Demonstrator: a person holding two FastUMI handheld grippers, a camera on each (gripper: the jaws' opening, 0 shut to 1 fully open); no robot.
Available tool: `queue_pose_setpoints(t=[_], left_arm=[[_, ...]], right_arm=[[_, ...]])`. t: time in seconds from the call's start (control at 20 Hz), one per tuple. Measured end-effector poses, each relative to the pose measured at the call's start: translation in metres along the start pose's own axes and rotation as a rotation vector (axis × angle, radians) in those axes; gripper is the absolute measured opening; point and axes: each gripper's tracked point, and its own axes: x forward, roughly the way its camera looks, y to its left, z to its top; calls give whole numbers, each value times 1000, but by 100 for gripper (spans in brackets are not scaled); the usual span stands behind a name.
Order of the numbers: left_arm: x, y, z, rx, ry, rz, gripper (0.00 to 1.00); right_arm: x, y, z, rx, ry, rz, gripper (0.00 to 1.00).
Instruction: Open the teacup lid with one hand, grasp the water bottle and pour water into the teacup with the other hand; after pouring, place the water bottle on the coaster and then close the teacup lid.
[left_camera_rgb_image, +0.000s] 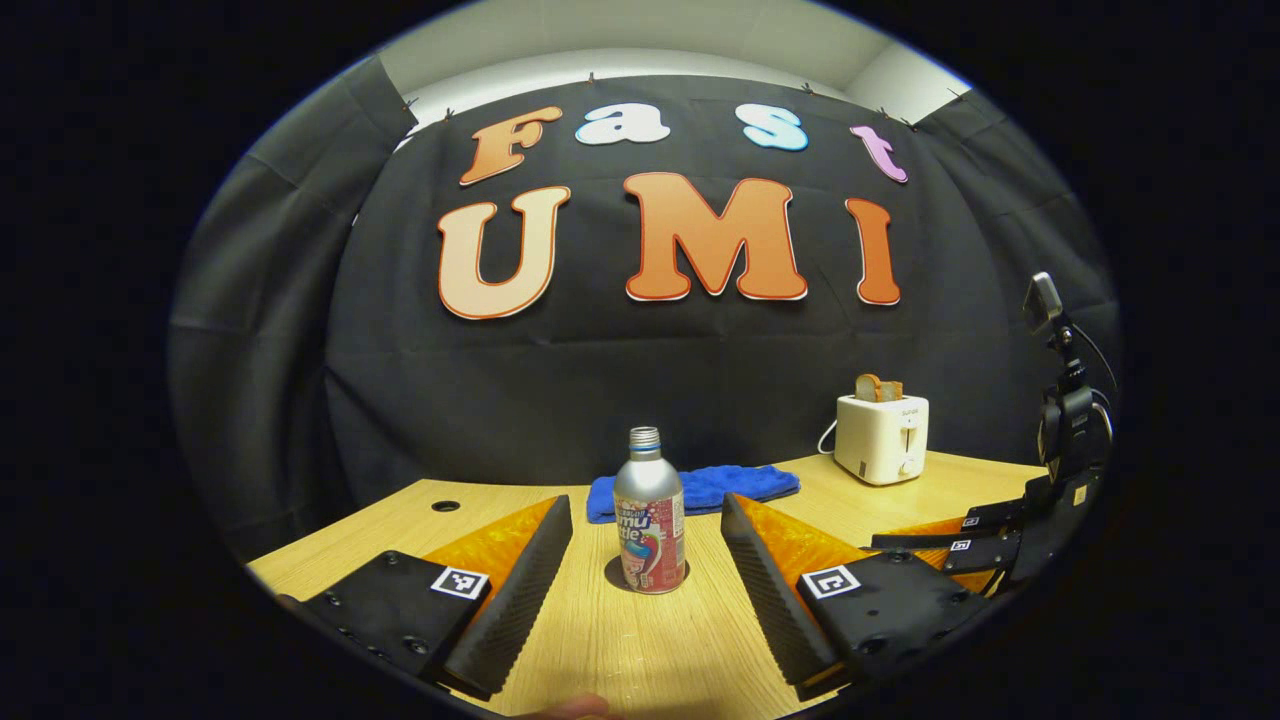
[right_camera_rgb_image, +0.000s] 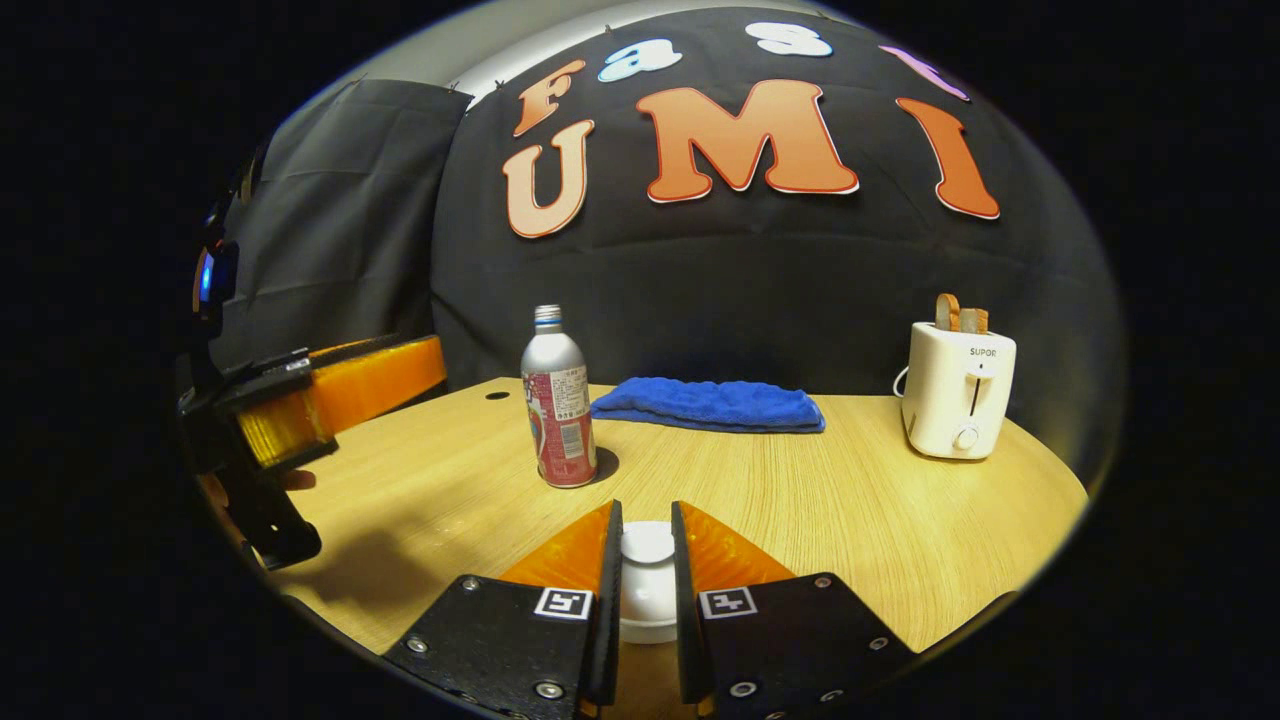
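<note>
Two grippers, each with two fingers. Left gripper (left_camera_rgb_image: 645, 560): fingers spread wide, ribbed inner pads, touching nothing. One water bottle (left_camera_rgb_image: 649, 515) stands upright between them, a bit ahead of the tips, clear of both. Bottle is bare metal, cylindrical with a rounded shoulder and a threaded neck, printed wrap on the lower half. It sits on one dark round coaster (left_camera_rgb_image: 616, 577), only an edge visible at its base.

Right gripper (right_camera_rgb_image: 647, 550): fingers nearly together, closed on the knob of one white teacup lid (right_camera_rgb_image: 648, 575). Lid is smooth, glossy and round, a domed disc under the knob. Cup body is hidden below it, so I can't tell if the lid is seated or lifted.

Ahead-left of the right fingers: same bottle (right_camera_rgb_image: 558, 400), well apart from the lid. Far left of that view is the left gripper (right_camera_rgb_image: 300, 400), seen side-on.

Beyond the bottle: one blue towel (left_camera_rgb_image: 700, 488), folded flat, soft nap. Ahead-right of both finger pairs: one white toaster (right_camera_rgb_image: 958, 388), boxy with rounded corners, one lever, one dial, bread slices (right_camera_rgb_image: 958, 314) sticking out of the top; I can't count them for sure. All on one light wood-grain table (right_camera_rgb_image: 800, 500), with one round hole (left_camera_rgb_image: 446, 506) near the back-left edge.
</note>
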Motion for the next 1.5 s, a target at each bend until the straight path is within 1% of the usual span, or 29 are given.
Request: queue_pose_setpoints(t=[0.15, 0.2, 0.25, 0.3, 0.45, 0.6, 0.65, 0.7, 0.75, 0.8, 0.85, 0.9, 0.95, 1.0, 1.05, 1.1, 1.15, 1.3, 1.35, 1.4, 1.45, 1.5], left_arm=[[-3, 4, 1, -10, 1, 13, 98], [-5, 3, 2, -19, -3, 12, 100], [-6, 3, 3, -24, -3, 13, 98], [-7, 3, 3, -24, -4, 14, 98], [-11, 0, 8, -31, -13, 10, 98], [-12, 1, 8, -42, -14, 13, 98], [-13, 0, 9, -44, -15, 14, 100], [-15, 1, 11, -46, -19, 17, 98], [-17, 1, 11, -47, -20, 20, 98], [-18, 3, 14, -49, -23, 28, 100], [-19, 6, 15, -53, -26, 39, 100], [-20, 8, 16, -58, -27, 49, 98], [-21, 6, 18, -63, -30, 49, 100], [-23, 6, 21, -69, -36, 52, 98], [-26, 6, 25, -74, -41, 56, 99], [-27, 8, 29, -78, -48, 61, 100], [-30, 8, 33, -86, -55, 66, 100], [-38, 12, 40, -102, -72, 86, 94], [-42, 13, 42, -102, -75, 92, 94], [-46, 14, 44, -97, -83, 99, 100], [-49, 15, 47, -91, -90, 107, 100], [-54, 17, 51, -87, -95, 118, 97]], right_arm=[[4, 1, 2, 1, -3, 0, 25], [4, 1, 2, -1, -6, -1, 25], [5, 3, 0, -5, 3, 4, 25], [6, 4, -5, -16, 21, 7, 25], [6, 5, -3, -28, 18, 8, 24], [7, 4, -3, -17, 24, 12, 25], [7, 5, -2, -11, 22, 17, 28], [8, 6, -2, -4, 28, 18, 29], [6, 4, -2, 2, 30, 16, 24], [4, 4, 2, 12, 22, 14, 31], [1, 4, 8, 16, 8, 12, 34], [-2, 4, 15, 16, -10, 12, 36], [-7, 4, 22, 11, -30, 9, 34], [-12, 5, 30, 2, -53, 7, 42], [-17, 5, 38, -10, -78, 4, 47], [-23, 6, 50, -22, -108, 1, 50], [-30, 6, 61, -32, -138, -2, 57], [-53, 4, 90, -49, -228, -20, 66], [-60, 3, 98, -50, -253, -27, 72], [-67, 3, 106, -49, -275, -29, 74], [-72, 3, 110, -47, -288, -30, 75], [-78, 4, 114, -41, -299, -32, 80]])
